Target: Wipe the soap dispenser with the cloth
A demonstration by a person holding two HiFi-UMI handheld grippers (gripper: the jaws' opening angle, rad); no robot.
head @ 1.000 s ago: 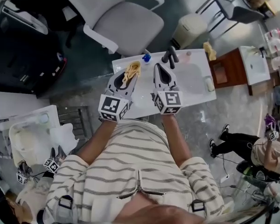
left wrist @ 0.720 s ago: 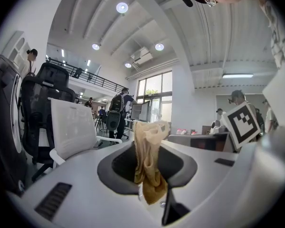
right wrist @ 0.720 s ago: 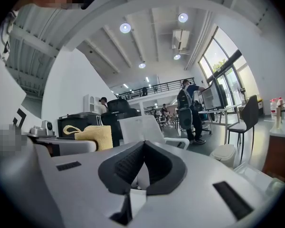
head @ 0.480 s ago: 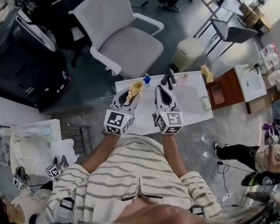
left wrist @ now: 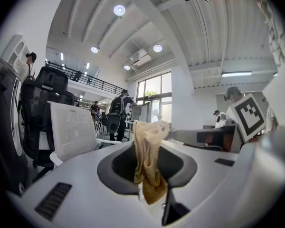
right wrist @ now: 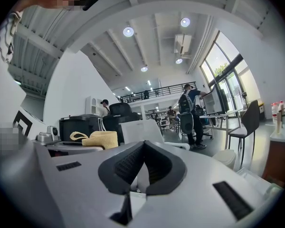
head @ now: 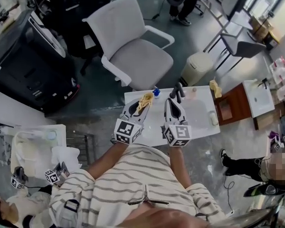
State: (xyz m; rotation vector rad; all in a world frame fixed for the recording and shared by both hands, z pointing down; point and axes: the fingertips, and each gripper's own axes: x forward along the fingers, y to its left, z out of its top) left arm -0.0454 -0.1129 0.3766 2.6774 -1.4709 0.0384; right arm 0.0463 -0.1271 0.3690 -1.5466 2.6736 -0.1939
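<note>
My left gripper [head: 141, 104] is shut on a crumpled yellow cloth [head: 146, 99], which hangs out between its dark pads [left wrist: 178, 167] in the left gripper view, cloth [left wrist: 148, 163]. My right gripper [head: 173, 102] is held beside it, shut with nothing in it; its pads [right wrist: 126, 167] meet in the right gripper view. Both point level, above the near part of a white table [head: 199, 110]. A small dispenser with a blue top [head: 156, 92] stands at the table's far edge, just beyond and between the two grippers. Neither gripper touches it.
A black faucet [head: 177, 92] rises just past the right gripper. Another yellow cloth [head: 214, 88] lies at the table's far right corner and a small white object [head: 213, 118] near its right edge. A grey office chair [head: 133, 46] and a bin [head: 200, 65] stand beyond the table.
The head view has pulled back, so the table looks smaller. Both grippers keep their places side by side; the right one has lifted slightly. The cloth stays in the left gripper.
</note>
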